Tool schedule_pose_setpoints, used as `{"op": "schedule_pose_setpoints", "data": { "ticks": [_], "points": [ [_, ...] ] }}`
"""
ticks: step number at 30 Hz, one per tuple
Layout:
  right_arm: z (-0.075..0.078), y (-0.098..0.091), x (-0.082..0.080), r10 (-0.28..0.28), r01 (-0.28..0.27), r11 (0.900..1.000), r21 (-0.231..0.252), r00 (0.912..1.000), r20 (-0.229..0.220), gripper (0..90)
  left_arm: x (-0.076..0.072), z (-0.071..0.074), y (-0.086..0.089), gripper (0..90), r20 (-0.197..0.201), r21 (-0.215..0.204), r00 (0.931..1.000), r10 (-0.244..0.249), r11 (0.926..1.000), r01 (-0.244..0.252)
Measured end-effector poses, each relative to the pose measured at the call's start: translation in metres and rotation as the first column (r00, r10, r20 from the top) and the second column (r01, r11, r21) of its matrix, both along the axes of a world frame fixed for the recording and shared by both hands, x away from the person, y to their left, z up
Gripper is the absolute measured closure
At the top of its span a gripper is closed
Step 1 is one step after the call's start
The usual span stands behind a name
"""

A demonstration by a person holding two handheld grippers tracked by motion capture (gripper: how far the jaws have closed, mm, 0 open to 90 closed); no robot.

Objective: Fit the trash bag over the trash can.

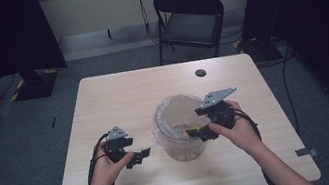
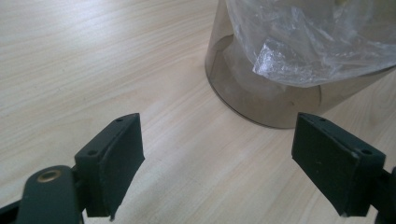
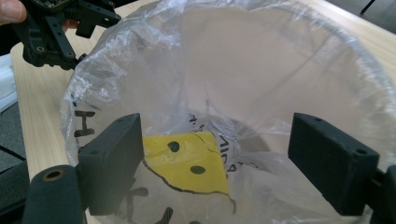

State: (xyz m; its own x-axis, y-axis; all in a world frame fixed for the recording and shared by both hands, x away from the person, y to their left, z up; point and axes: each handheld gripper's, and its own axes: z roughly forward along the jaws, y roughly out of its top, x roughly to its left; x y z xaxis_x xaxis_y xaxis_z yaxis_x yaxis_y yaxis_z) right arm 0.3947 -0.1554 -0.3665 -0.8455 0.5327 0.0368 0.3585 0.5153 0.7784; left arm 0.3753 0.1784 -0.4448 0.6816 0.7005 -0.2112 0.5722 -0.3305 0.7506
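2 pairs of fingers stood wide apart and held nothing: the left gripper (image 1: 138, 156) low beside the bin, the right gripper (image 1: 199, 133) over its mouth. The clear plastic bag (image 3: 261, 60) lining the smoky bin (image 2: 261, 100) looked thin, soft and slippery, so I judged that a pinch on the folded edge at the rim would hold best. The bin stood near the middle of the worktop (image 1: 118, 100). The right gripper view showed a yellow printed face (image 3: 187, 163) deep inside the bag. The left gripper view showed instead the bin's outer wall and base.
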Motion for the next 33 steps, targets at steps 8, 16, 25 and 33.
{"op": "schedule_pose_setpoints", "data": {
  "ticks": [8, 16, 25, 33],
  "points": [
    [-0.006, 0.006, 0.002, -0.016, 0.016, 0.9998, -0.009, 0.9997, -0.016, 19.6, -0.002, -0.003, 0.005, 16.5, 0.001, -0.012, 0.9999, 0.011, 0.9999, -0.011],
    [0.012, 0.014, 0.010, -0.051, 0.051, 0.9981, 0.035, 0.9984, 0.025, 17.0, -0.002, -0.004, 0.008, 16.5, 0.001, -0.018, 0.9999, 0.014, 0.9997, -0.014],
    [0.010, 0.047, 0.011, 0.006, -0.006, 0.9998, 0.019, 1.0000, -0.007, 17.4, -0.003, -0.003, 0.011, 16.5, 0.008, -0.022, 0.9998, 0.016, 0.9996, -0.016],
    [0.002, 0.056, 0.009, 0.021, -0.022, 0.9979, -0.060, 0.9995, -0.023, 20.3, -0.004, -0.003, 0.012, 16.6, 0.013, -0.017, 0.9998, 0.016, 0.9997, -0.015]
  ]
}}
